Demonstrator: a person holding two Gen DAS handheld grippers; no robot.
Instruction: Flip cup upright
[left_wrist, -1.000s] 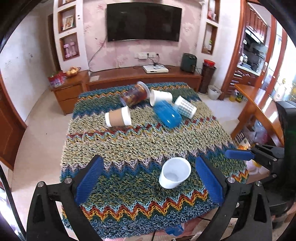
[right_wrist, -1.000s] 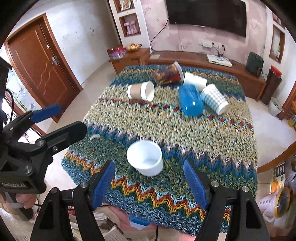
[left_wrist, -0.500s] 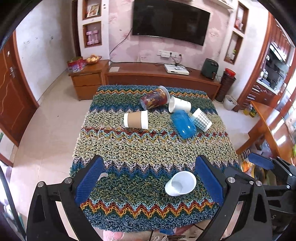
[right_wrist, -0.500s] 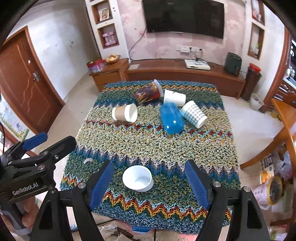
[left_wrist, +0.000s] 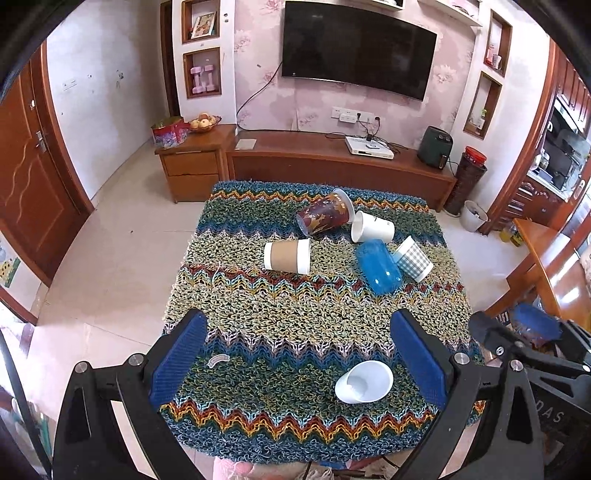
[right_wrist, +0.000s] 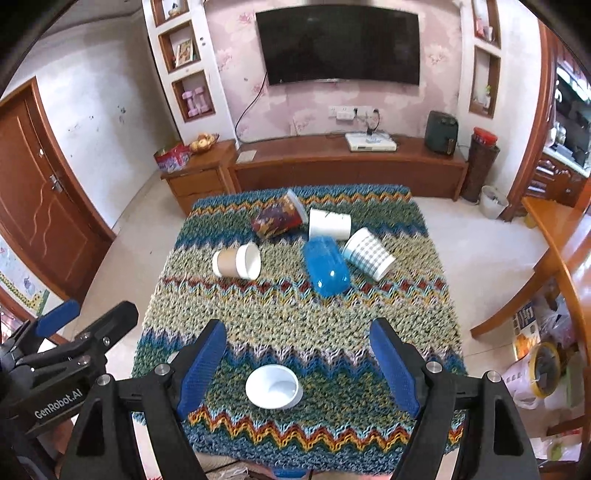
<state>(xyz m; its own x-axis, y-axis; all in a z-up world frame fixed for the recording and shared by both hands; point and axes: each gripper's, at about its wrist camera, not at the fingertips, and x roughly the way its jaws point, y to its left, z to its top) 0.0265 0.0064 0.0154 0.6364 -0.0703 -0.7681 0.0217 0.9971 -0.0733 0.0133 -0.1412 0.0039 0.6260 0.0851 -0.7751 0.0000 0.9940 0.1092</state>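
Here both grippers hang above the near edge of the table, jaws spread wide and holding nothing: the left gripper (left_wrist: 295, 354) and the right gripper (right_wrist: 299, 363). Between the right one's pads stands a white cup (right_wrist: 273, 386), mouth up, seemingly empty. Farther off lie five cups on their sides on the knitted cloth (right_wrist: 295, 314); the blue cup (right_wrist: 327, 266) hides its opening.

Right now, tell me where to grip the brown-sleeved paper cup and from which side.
Grip the brown-sleeved paper cup across its cardboard sleeve, coming from above. It lies on its side on the knitted cloth, mouth toward the blue cup, so the fingers can likely straddle the round body; the thin rim would probably crush.
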